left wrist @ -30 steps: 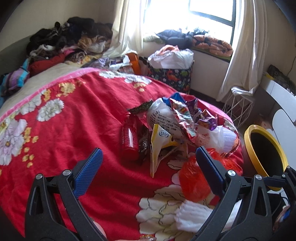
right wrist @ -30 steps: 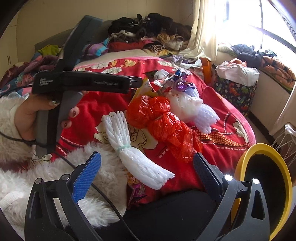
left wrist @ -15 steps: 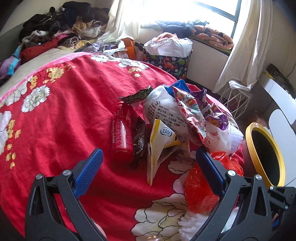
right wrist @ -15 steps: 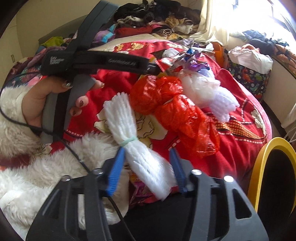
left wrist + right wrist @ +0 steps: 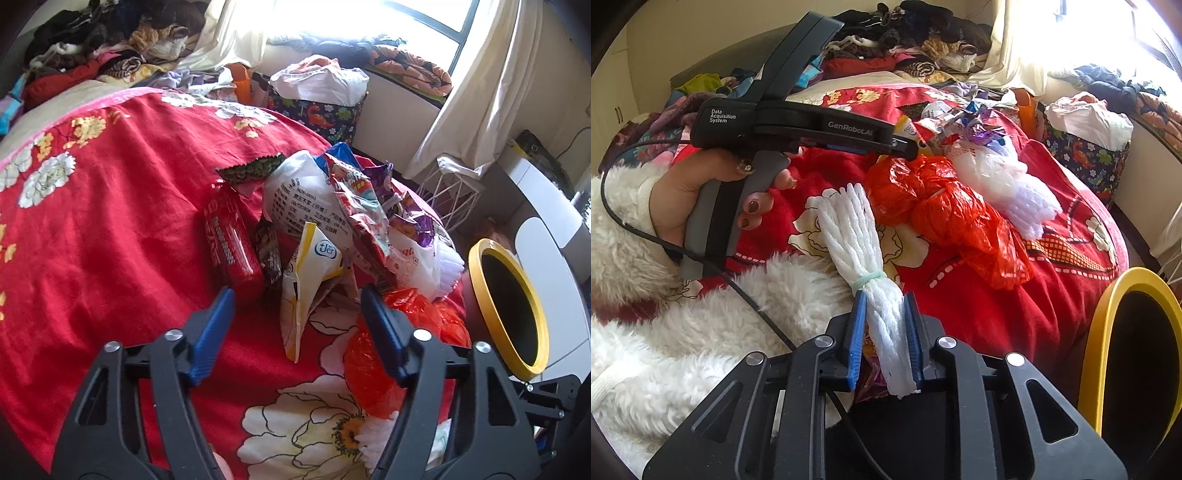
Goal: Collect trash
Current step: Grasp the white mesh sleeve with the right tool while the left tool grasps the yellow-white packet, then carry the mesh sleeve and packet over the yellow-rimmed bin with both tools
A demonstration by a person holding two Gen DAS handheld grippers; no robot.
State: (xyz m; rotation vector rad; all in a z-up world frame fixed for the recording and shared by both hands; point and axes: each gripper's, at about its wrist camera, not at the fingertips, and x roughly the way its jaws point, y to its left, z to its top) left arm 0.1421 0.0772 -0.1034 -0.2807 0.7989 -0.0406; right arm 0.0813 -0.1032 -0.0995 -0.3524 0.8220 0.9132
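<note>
1. squeezing the white foam netting bundle point(image 5: 862, 258) now: it lies on the red bedspread point(image 5: 1052, 302) just in front of me, and my right gripper point(image 5: 884, 341) has just been closing on its near end, below the pale green band, blue pads pressing both sides.
2. to do this well i want the pads biting the thick of the bundle, not the frayed tip, so it won't slide out as i lift.
3. lifting straight up first, i judge, keeps it clear of the red plastic bag point(image 5: 953, 221) just beside it.
4. the yellow-rimmed bin point(image 5: 1108, 332) stands at the bed's edge to my right; a short swing should do.
5. my left gripper point(image 5: 295, 325) has been closing too, jaws still apart, nothing clamped yet, with the yellow-and-white wrapper point(image 5: 310, 280) between them.
6. the black cable point(image 5: 746, 295) trails close by; i'd keep clear of it.
</note>
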